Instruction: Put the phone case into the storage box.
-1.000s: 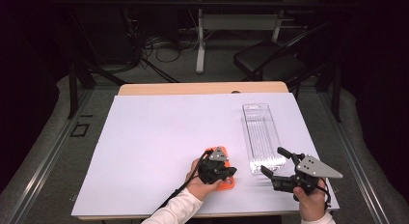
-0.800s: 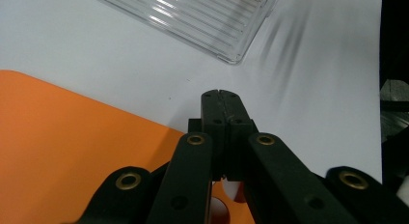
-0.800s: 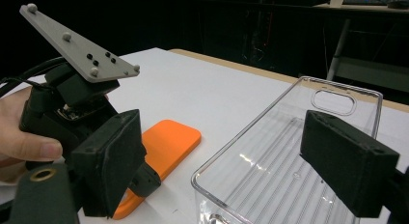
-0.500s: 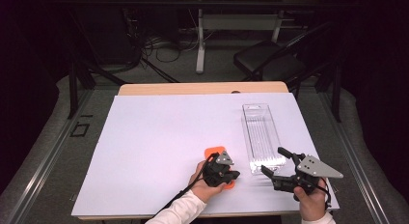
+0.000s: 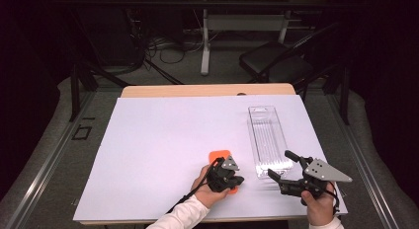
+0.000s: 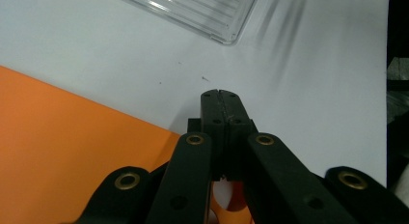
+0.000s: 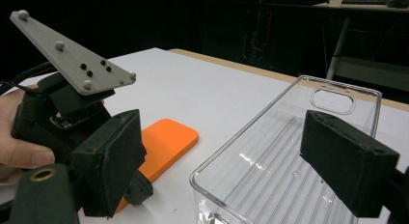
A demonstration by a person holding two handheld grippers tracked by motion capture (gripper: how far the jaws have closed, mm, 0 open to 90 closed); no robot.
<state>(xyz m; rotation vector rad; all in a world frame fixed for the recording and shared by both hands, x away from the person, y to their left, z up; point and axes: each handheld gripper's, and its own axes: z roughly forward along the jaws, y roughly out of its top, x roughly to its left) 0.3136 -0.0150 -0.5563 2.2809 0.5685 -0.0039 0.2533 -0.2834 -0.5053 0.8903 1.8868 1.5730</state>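
One flat orange rectangular pad with rounded corners lies on the white-covered worktop, near its front edge and just left of one clear ribbed plastic tray, which stands apart from it, lengthwise and empty. The left tongs sit low at the pad's near right corner; in the left gripper view their jaws are pressed fully together, tips resting on or just above the white surface beside the orange edge, with nothing between them that can be made out. The right tongs stand wide, holding nothing, one jaw on either side of the tray's near end without touching it. Judgement: the step in hand appears to be getting hold of the pad, likely for transfer to the tray. A thin sheet lying flat offers no purchase from above — the closed tips would do best to slide under a corner and lift it, then reopen and pinch the raised edge squarely. The right tongs could steady the tray meanwhile, since light plastic is likely to skid. Count: one pad, one tray, two tongs — two hands.
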